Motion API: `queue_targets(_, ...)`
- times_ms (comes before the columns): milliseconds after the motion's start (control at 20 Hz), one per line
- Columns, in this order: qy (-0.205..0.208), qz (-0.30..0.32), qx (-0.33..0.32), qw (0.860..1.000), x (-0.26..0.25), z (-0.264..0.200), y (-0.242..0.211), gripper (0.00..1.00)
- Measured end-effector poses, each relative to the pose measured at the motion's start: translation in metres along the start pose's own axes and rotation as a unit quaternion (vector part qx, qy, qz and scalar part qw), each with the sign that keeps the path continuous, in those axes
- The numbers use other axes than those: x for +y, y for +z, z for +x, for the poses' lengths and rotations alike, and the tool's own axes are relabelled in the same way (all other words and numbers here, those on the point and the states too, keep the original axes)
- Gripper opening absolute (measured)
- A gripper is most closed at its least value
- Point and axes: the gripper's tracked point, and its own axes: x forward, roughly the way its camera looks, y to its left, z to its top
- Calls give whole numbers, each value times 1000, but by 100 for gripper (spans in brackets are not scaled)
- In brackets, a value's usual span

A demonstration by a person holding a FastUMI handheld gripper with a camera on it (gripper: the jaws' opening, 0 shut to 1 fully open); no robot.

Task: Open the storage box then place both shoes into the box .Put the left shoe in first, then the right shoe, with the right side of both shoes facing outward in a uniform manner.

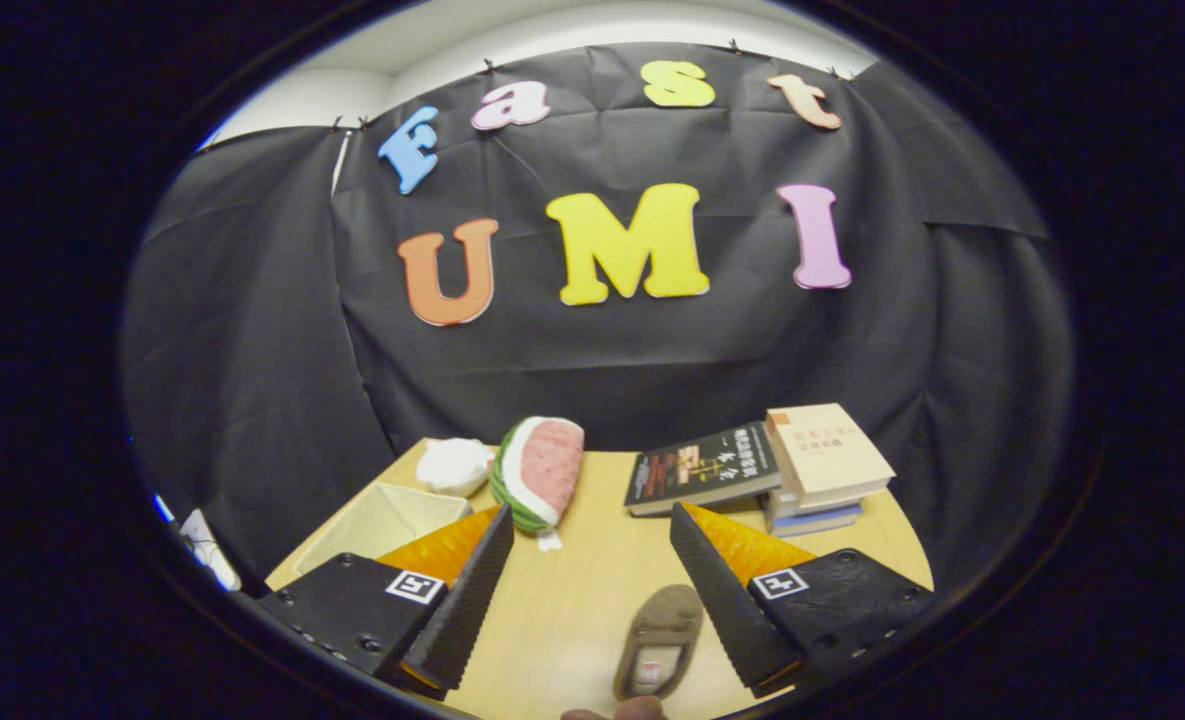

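My gripper [590, 590] hangs above a light wooden table [592, 500], its two fingers spread wide apart with nothing held. A brown slipper-like shoe [660, 642] lies on the table between the fingers, close to the right finger [722, 590]. A pale beige storage box [377, 520] sits behind the left finger [472, 600]; its inside shows and it looks open, part of it hidden by that finger.
A watermelon-slice plush [540, 472] and a white soft object [454, 464] lie at the back of the table. A dark book [700, 468] and a stack of books [824, 468] sit at the back right. Black cloth walls the booth behind.
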Motion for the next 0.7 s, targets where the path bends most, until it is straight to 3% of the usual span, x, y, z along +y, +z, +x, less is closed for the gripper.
queue_targets(300, -39, -9, 82, 996, -57, 5, -89, 96)
queue_targets(550, -59, 26, 184, 981, -75, 16, -169, 96)
queue_targets(700, -60, 52, 224, 971, -78, 30, -192, 96)
